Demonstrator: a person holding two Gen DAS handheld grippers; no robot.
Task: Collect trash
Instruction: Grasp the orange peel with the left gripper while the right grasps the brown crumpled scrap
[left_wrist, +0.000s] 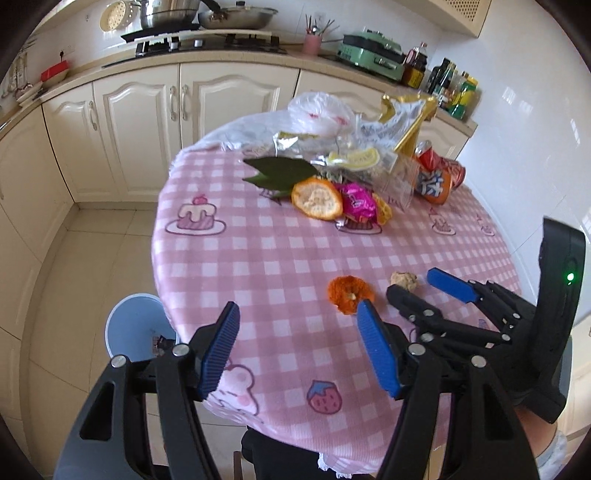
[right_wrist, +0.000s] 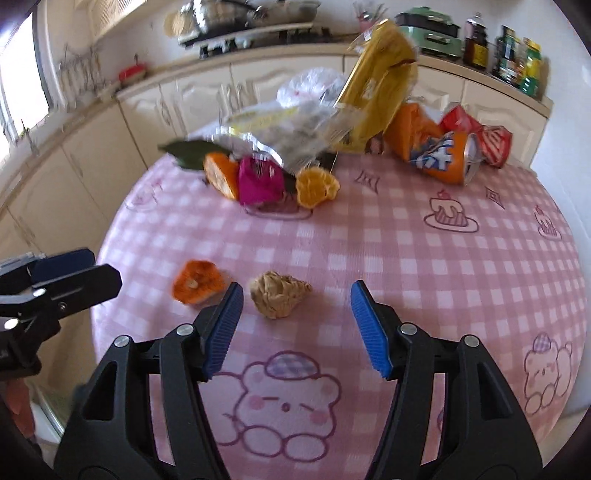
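overhead, both tongs hang open and empty above the pink checked tabletop (right_wrist: 406, 236). the right tongs (right_wrist: 295, 328) sit just short of a crumpled tan paper ball (right_wrist: 279, 293), with a small orange peel (right_wrist: 197, 286) beside it; the left tongs (left_wrist: 295, 350) are near that same peel (left_wrist: 349, 293). further back lies a trash heap: a crushed orange can (right_wrist: 439, 158) with white characters too bent to read, a gold snack bag (right_wrist: 376, 88), a magenta wrapper (right_wrist: 260, 179), bigger peel pieces (right_wrist: 221, 175). a pale blue bin (left_wrist: 138, 325) stands on the floor beside the tabletop.
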